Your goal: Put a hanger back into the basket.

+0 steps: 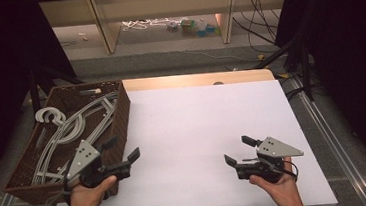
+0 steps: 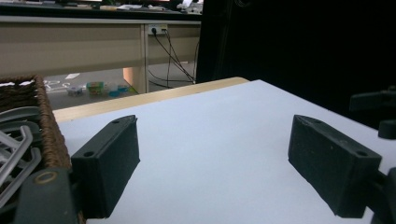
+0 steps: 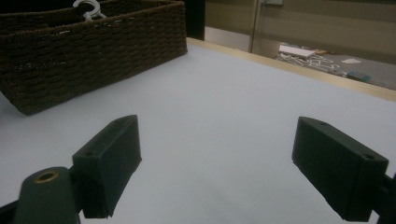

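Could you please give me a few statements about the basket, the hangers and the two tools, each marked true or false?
1. The woven basket sits at the table's left edge. True.
2. The left tool grips a hanger. False: its jaws stand open and hold nothing.
3. Grey hangers lie inside the basket. True.
4. The right tool is shut. False: its jaws stand wide apart.
5. A hanger lies on the white table. False: none lies there.
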### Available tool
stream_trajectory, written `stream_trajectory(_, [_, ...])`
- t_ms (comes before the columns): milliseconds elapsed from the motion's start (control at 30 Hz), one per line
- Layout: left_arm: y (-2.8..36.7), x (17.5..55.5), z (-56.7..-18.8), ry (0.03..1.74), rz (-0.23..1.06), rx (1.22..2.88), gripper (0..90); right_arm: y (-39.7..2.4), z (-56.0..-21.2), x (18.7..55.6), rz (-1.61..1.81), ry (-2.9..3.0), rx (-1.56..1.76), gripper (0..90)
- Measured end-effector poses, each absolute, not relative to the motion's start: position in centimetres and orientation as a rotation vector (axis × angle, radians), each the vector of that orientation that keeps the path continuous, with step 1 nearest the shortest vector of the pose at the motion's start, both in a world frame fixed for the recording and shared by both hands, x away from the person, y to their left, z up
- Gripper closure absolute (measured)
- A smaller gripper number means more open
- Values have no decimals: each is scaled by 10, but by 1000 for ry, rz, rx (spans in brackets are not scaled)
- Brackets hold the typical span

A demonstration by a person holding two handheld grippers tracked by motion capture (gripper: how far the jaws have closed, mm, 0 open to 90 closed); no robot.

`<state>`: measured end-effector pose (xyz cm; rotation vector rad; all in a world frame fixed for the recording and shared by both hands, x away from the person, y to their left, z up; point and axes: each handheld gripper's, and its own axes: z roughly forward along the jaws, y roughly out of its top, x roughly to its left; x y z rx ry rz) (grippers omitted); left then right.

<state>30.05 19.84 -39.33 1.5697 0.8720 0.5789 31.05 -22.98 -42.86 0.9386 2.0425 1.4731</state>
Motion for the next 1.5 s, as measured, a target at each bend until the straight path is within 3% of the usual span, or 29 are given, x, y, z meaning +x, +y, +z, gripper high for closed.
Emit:
stream_trajectory(567, [189, 290, -432, 862, 586, 1604, 164, -225, -433, 290, 1487, 2049, 925, 162])
stream_trajectory(1500, [192, 291, -434, 857, 583, 1611, 164, -226, -436, 286, 1475, 2024, 934, 161])
